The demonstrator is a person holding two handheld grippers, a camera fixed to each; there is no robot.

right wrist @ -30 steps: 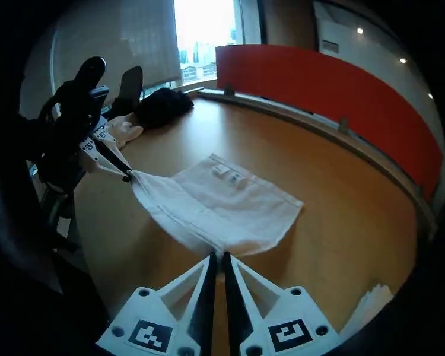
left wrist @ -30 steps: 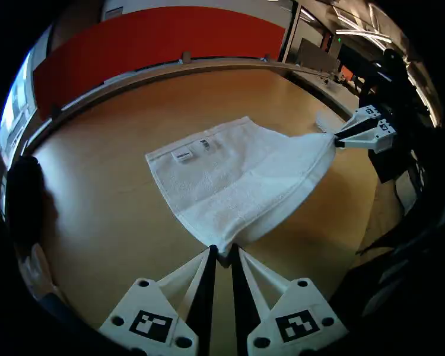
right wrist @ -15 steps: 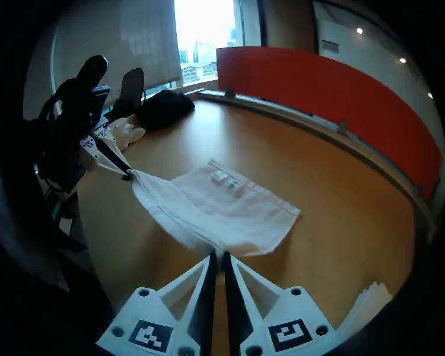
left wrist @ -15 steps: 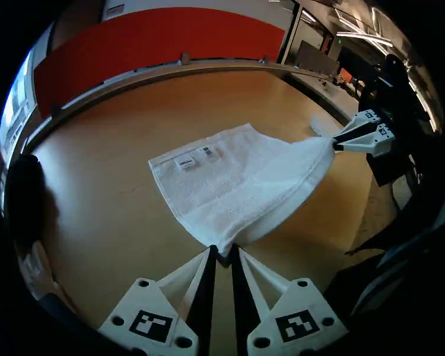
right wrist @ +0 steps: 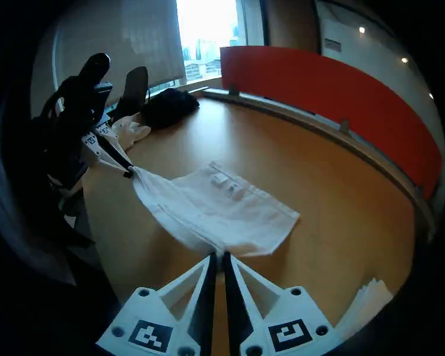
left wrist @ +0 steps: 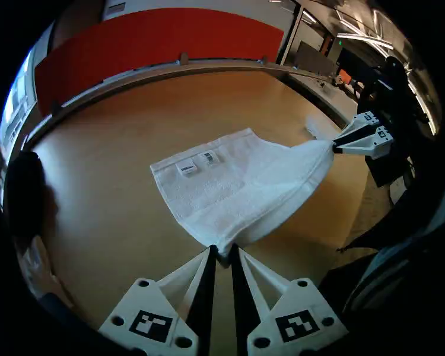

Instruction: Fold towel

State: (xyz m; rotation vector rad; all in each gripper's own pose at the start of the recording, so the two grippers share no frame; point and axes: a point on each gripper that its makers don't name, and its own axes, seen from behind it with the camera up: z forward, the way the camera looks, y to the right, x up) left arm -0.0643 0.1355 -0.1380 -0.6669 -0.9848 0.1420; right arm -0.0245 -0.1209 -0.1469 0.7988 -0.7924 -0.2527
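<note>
Both grippers are clamped on towel corners. Left gripper pinches one end of the near edge and right gripper pinches the other, jaws closed to a cloth-thick slit.

That edge is held up off the table and strung between the two, sagging in a shallow curve. The rest of the towel lies flat mid-table, its far edge facing the table edge below the red panel.

My read: gripping both corners of one side keeps the edge straight and square, ready to carry over onto the far edge for a fold.

Towel is white terry with a soft nap and a hemmed border, limp, drapes easily. Two small tags sit near the far edge.

Table is smooth varnished wood with a curved rim. Looks slick, so the flat half may slide if tugged.
</note>
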